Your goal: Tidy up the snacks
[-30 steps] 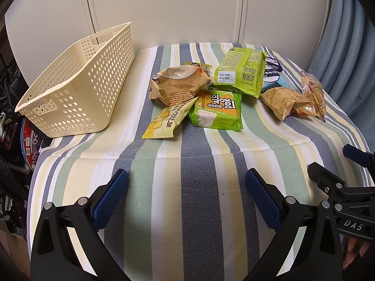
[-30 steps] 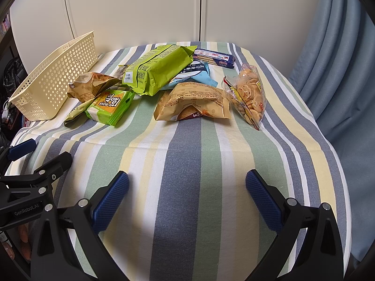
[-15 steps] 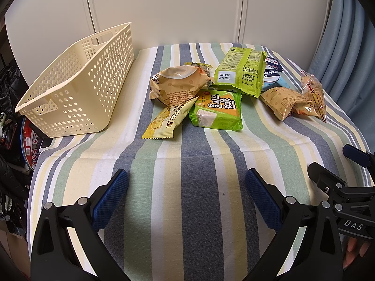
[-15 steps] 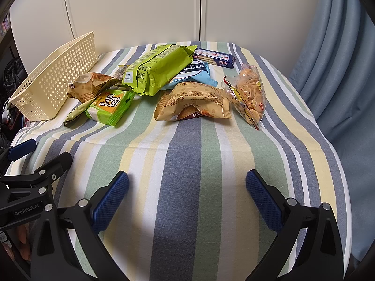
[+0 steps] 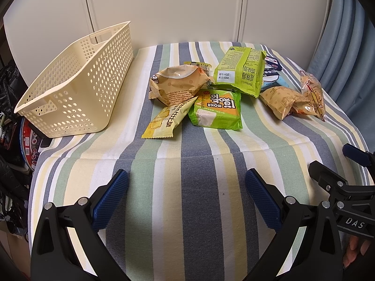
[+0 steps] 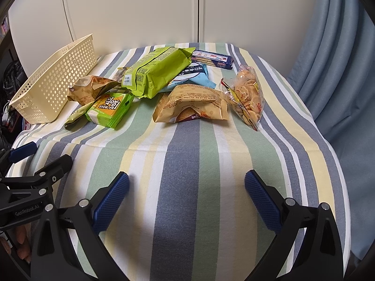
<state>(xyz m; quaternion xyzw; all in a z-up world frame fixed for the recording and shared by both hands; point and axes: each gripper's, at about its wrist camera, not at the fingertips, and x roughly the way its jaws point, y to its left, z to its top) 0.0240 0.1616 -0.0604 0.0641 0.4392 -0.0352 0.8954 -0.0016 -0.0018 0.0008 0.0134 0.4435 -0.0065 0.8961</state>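
- Snacks lie in a loose heap on the striped tablecloth (image 5: 187,187), in the upper middle of both frames.
- My left gripper (image 5: 186,188) hangs low over the cloth at the bottom of its frame, its blue pads spread wide with nothing between them.
- My right gripper (image 6: 186,187) sits the same way at the bottom of its own frame, spread wide and empty, well short of the heap.
- Each gripper also shows at the other view's edge: the right one at lower right of the left view, the left one at lower left of the right view.
- The cream basket (image 5: 77,93) fills the upper left of the left view; I see nothing inside it. It stands apart from the snacks.
- A yellow bar (image 5: 167,119) lies at the near left of the heap, with its far end tucked under a tan bag (image 5: 178,84).
- A small green packet (image 5: 216,110) lies just right of the yellow bar.
- A large lime-green pack (image 5: 241,70) sits behind it, propped over other packets.
- In the right view a second tan bag (image 6: 189,104) lies at centre, with a clear bag of biscuits (image 6: 246,96) touching its right side.
- A light blue packet (image 6: 192,76) peeks out under the lime-green pack, and a dark blue biscuit roll (image 6: 212,59) lies farthest back.
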